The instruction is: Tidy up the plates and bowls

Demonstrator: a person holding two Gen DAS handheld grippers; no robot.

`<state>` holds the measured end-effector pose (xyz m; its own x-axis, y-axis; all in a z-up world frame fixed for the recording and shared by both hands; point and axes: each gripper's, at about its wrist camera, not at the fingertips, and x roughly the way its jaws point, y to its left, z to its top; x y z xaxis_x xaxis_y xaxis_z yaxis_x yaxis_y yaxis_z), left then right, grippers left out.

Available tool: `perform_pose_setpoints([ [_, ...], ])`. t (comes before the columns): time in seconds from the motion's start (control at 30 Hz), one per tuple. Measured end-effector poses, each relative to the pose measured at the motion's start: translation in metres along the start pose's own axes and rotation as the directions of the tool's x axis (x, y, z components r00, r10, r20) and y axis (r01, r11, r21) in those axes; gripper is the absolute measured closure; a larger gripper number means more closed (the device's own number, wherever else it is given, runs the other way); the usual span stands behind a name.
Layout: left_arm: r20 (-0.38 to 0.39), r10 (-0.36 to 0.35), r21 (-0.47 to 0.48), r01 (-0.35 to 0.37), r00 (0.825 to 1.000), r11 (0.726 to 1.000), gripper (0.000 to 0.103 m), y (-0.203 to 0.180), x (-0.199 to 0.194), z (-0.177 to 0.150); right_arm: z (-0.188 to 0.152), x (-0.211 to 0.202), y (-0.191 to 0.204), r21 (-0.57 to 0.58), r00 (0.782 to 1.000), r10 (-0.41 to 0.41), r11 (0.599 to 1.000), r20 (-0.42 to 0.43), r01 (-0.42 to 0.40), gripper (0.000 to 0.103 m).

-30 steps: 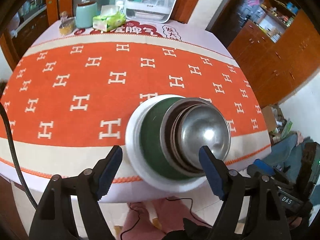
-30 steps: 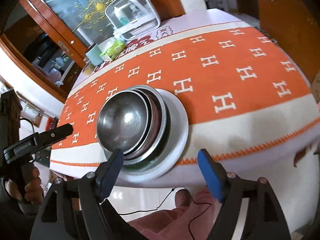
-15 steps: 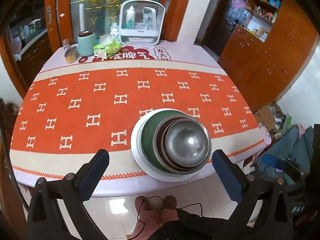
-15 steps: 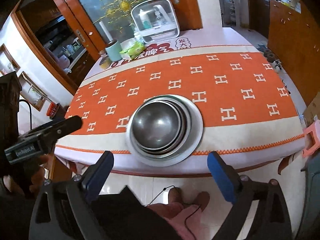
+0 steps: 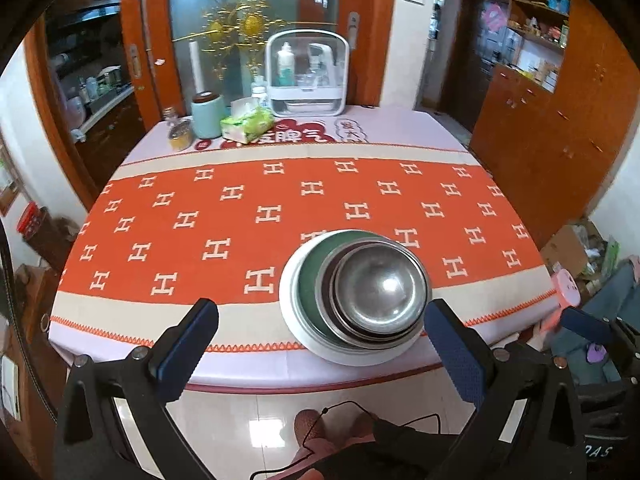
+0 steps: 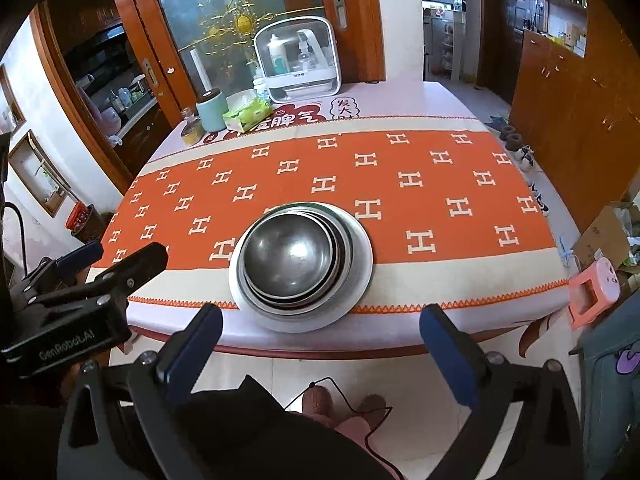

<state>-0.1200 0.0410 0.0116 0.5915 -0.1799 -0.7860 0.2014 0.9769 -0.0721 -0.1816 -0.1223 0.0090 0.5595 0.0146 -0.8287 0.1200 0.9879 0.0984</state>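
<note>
Both the left tongs point(image 5: 320, 344) and right tongs point(image 6: 320, 344) have just spread wide, pinching nothing, with the steel bowl point(image 5: 378, 290) stacked on the white plate point(image 5: 296, 320) at the frame's middle.

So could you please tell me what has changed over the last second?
Both tongs, left and right, have just been opening and pulled back and up from the stack of bowls; nothing is between them. The stack stays on the white plate.

"GenRobot.AI" on left claw point(image 6: 86, 258)
</note>
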Motion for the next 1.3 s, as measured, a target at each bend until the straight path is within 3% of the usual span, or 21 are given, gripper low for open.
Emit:
perform_pose_setpoints([
  [0.4, 0.039, 0.103, -0.016, -0.102, 0.994, 0.995, 0.001, -0.009, -0.005, 0.0, 0.006, 0.001, -0.001, -0.027, 0.999, 0.015, 1.0, 0.044, -0.013, 0.0],
  [1.3, 0.072, 0.112, 0.012, -0.114, 0.991, 0.993, 0.001, -0.019, -0.011, 0.003, 0.009, 0.001, -0.006, -0.027, 0.998, 0.023, 0.999, 0.056, -0.021, 0.0],
])
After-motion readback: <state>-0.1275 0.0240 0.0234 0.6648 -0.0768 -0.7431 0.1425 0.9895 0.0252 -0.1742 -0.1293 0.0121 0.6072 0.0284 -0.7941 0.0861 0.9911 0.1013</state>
